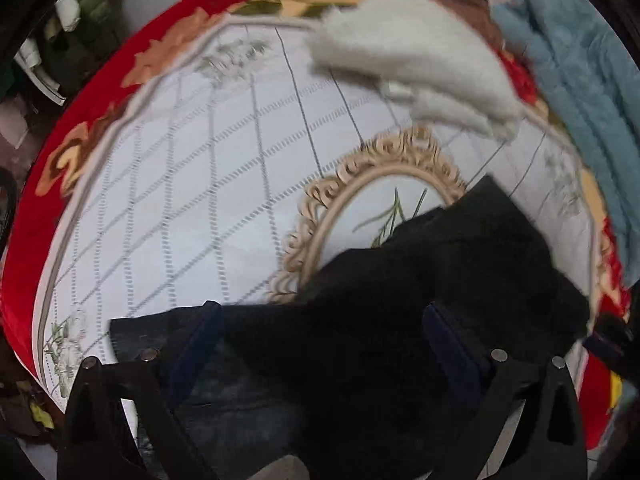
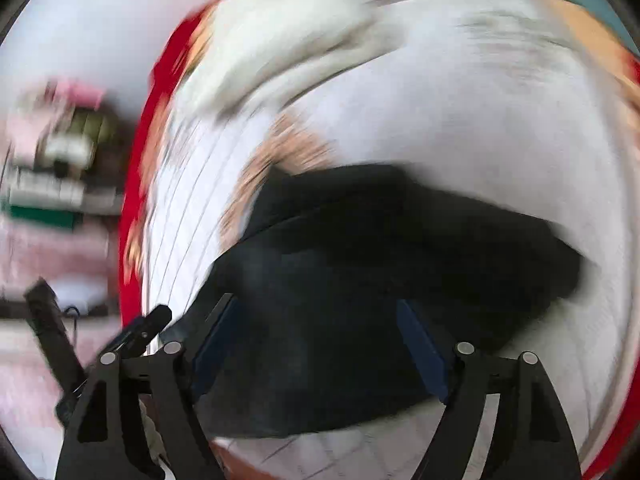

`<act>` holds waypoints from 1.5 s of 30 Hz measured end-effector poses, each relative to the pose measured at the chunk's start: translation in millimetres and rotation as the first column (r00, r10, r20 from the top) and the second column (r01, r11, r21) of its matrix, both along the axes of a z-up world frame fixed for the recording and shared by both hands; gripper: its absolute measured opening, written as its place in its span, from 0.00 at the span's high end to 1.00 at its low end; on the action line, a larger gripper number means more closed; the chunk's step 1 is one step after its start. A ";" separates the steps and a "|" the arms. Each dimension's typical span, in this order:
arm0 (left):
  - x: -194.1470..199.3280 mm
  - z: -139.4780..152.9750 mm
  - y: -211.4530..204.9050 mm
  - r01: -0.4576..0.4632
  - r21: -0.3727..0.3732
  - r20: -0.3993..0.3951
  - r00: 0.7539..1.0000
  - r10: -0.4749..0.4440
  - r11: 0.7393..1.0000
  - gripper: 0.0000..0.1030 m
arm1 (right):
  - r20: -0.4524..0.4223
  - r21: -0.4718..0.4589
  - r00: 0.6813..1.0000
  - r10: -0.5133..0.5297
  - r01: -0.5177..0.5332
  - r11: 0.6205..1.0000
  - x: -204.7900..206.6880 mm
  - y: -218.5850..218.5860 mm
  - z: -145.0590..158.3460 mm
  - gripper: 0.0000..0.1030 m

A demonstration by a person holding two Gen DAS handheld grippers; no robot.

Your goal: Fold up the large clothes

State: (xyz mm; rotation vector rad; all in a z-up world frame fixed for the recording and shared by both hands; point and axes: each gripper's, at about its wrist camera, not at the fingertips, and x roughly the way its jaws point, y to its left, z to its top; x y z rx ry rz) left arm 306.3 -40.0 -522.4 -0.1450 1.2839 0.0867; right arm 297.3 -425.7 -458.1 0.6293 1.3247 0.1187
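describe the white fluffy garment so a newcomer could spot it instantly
Start from the pale quilted bedcover with grid lines and an ornate oval frame printed at its middle. Look past that frame to the far edge, near the red floral border: the white fluffy garment lies bunched there. It is the only pale, woolly piece, unlike the black garment nearest the cameras and the blue blanket beside it.

Bed under white quilted cover [image 1: 192, 184] with gold oval motif; red floral blanket [image 1: 24, 240] beneath; pale plain wall [image 2: 92, 28] behind.
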 end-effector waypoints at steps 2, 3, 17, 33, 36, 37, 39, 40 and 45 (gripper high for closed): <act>13.3 -27.2 -9.9 0.001 0.023 -0.058 0.998 0.000 1.000 0.01 | -0.057 0.015 0.992 -0.115 0.116 0.993 -23.5 -44.0 -23.0 0.20; 16.0 -36.8 -13.1 0.004 0.029 -0.078 0.997 -0.002 1.000 0.01 | -0.080 0.028 0.985 -0.150 0.152 0.988 -30.0 -55.8 -35.3 0.20; 22.0 -59.4 -9.7 0.014 0.041 -0.088 0.996 -0.010 0.999 0.00 | -0.039 0.448 0.949 -0.313 0.296 0.843 2.2 -49.4 -134.8 0.61; 14.2 -68.5 24.5 0.002 -0.105 -0.031 1.000 -0.005 0.994 0.00 | 0.282 0.143 0.959 0.032 -0.075 0.987 -1.8 79.0 32.7 0.79; 3.9 -51.2 51.4 -0.044 -0.127 -0.021 0.999 0.042 0.991 0.00 | 0.312 -0.025 0.935 0.170 -0.171 0.985 -10.9 122.7 62.3 0.79; -5.1 -39.3 65.2 -0.068 -0.129 -0.002 0.998 0.068 0.989 0.00 | 0.314 -0.074 0.926 0.211 -0.198 0.977 -14.2 138.2 71.4 0.80; -27.8 -13.6 96.2 -0.121 -0.135 0.033 0.991 0.126 0.983 0.00 | 0.319 -0.197 0.889 0.327 -0.276 0.941 -22.9 179.5 90.0 0.80; -45.7 1.3 118.1 -0.165 -0.134 0.047 0.984 0.173 0.977 0.00 | 0.319 -0.249 0.866 0.385 -0.316 0.916 -30.0 203.1 97.6 0.80; -144.6 49.7 202.5 -0.368 -0.114 0.065 0.924 0.377 0.923 0.00 | 0.289 -0.405 0.738 0.610 -0.484 0.776 -69.0 309.9 102.9 0.80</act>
